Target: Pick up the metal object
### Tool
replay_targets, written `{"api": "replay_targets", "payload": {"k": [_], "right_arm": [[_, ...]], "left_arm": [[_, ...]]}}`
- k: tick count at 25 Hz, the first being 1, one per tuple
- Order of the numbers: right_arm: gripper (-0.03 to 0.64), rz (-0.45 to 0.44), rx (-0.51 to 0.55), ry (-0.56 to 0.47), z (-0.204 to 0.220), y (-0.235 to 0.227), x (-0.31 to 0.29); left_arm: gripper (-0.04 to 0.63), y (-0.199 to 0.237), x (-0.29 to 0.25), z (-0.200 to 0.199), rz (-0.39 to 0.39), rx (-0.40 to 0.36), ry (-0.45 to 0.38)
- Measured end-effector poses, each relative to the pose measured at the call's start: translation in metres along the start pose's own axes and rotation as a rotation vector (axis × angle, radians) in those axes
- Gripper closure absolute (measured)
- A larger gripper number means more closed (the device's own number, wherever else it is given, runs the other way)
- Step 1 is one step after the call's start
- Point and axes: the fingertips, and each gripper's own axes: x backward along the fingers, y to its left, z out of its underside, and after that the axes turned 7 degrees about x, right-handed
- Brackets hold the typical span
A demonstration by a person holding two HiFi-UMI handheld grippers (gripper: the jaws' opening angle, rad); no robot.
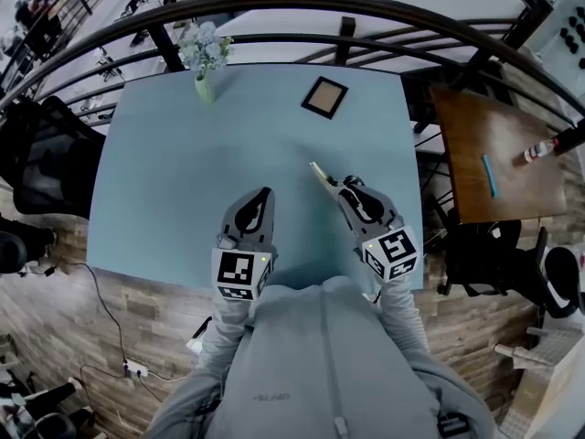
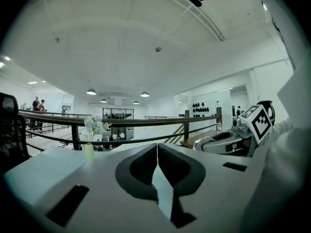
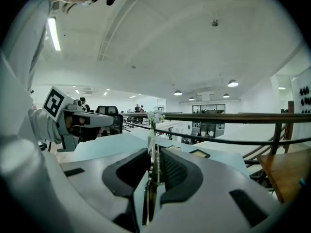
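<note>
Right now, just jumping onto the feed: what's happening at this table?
A person stands at a light blue table with a gripper in each hand. The right gripper has its jaws closed on a slim metal object, which sticks out ahead of them over the table. The left gripper is empty, with its jaws together. A vase of flowers and a small picture frame sit untouched at the far edge.
</note>
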Motion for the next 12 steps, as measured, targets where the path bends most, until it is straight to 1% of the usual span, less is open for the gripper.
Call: {"api": "replay_targets", "payload": {"k": [6,12], "right_arm": [[0.525,0.074,0.095,-0.042,-0.027,-0.007,0.022],[0.525,0.154,0.133,-0.087,-0.041,-0.013,0.049]], "left_arm": [[0.568,-0.013,-0.003,-0.009,0.040,-0.002,-0.014],[0.568,-0.024,-0.006,-0.005,0.071,0.000,-0.019]]}}
